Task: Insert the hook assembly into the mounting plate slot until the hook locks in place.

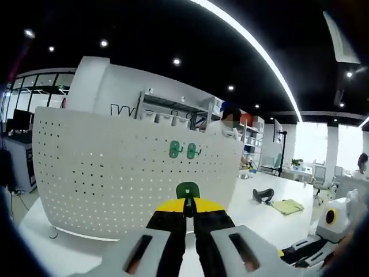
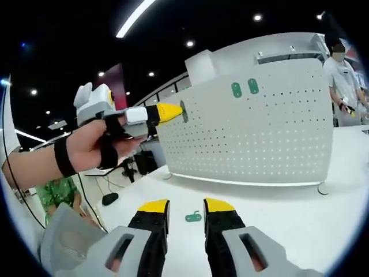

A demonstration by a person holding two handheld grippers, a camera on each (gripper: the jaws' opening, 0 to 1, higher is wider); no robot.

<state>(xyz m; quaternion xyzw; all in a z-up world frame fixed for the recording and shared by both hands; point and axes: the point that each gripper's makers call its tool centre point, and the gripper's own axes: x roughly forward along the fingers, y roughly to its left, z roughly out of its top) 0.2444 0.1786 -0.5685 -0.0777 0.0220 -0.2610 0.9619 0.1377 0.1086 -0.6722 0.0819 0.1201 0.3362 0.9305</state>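
Note:
My left gripper [image 1: 187, 203] is shut on a green hook [image 1: 187, 189], held up in front of the white perforated mounting plate [image 1: 115, 173]. Two more green hooks [image 1: 183, 150] hang high on that plate. In the right gripper view a hand holds the left gripper [image 2: 171, 112] with its green hook [image 2: 183, 111] at the plate's [image 2: 259, 133] left edge. The two mounted hooks [image 2: 244, 88] sit near the plate's top. My right gripper [image 2: 185, 206] is open low over the table. A loose green hook [image 2: 194, 217] lies on the table just beyond its fingertips.
The plate stands upright on a white table [image 1: 271, 222]. A black object [image 1: 262, 195], a yellow-green cloth [image 1: 287, 205] and a white device [image 1: 331, 216] lie to its right. A person [image 2: 343, 69] stands behind the plate's far end. Shelving [image 1: 173, 112] rises behind the plate.

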